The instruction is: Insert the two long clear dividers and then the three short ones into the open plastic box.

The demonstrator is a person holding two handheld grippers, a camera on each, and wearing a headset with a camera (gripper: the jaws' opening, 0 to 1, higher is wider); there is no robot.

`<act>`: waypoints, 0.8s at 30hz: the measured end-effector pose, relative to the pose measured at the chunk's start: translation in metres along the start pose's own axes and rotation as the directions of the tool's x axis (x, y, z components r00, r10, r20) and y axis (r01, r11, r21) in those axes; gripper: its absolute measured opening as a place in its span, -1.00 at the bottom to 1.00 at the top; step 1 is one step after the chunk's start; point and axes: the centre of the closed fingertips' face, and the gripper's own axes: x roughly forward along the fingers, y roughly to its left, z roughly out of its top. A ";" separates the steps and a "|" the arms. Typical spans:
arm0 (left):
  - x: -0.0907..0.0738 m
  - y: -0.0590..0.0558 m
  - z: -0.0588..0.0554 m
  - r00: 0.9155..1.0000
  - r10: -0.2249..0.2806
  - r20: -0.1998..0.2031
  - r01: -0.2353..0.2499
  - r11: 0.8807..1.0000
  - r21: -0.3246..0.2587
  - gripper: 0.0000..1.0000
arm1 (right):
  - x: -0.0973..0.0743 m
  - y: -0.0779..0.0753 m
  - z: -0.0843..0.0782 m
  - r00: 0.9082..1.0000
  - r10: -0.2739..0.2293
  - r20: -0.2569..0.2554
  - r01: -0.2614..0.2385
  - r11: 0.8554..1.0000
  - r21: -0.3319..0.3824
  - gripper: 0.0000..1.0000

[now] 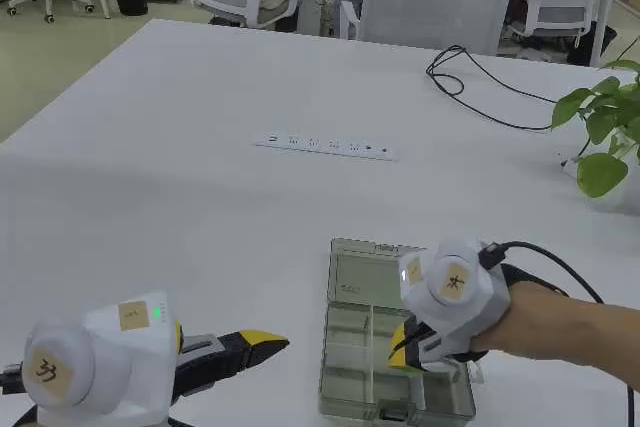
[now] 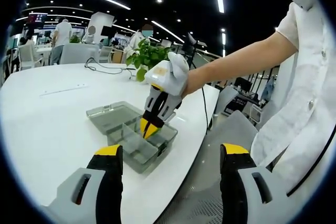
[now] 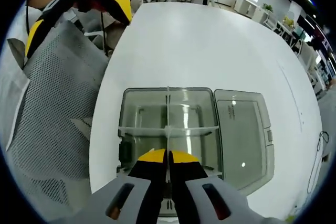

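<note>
- An open clear rectangular plastic box (image 1: 350,372) is seen at the lower centre-right of the head view, resting on a white table (image 1: 200,207). Its flat clear lid (image 1: 362,272) is laid open towards the top of the frame.
- The right gripper (image 1: 400,353) is held over the box with its yellow tips lowered into it. In the left gripper view the right gripper (image 2: 148,128) is seen at centre, reaching into the box (image 2: 139,161).
- In the right gripper view the right gripper (image 3: 168,156) is seen with its jaws pressed together on the near end of a thin clear plastic divider (image 3: 168,106). This divider stands upright in the box (image 3: 144,111) and runs up the frame to the far wall.
- A second clear divider (image 3: 142,129) is crossed by it, running left to right.
- The left gripper (image 1: 255,345) is held at the lower left of the head view, apart from the box. In its own view the left gripper (image 2: 170,153) is shown with jaws spread wide and nothing between them.
- A white power strip (image 1: 325,145) lies at upper centre, with a black cable (image 1: 480,77) and a green leafy plant (image 1: 605,122) at the upper right.
</note>
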 end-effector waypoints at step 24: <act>-0.002 0.003 0.003 1.000 0.006 -0.001 -0.006 1.000 0.000 0.53 | -0.069 -0.003 -0.027 0.986 -0.063 0.155 0.042 0.989 0.140 -0.39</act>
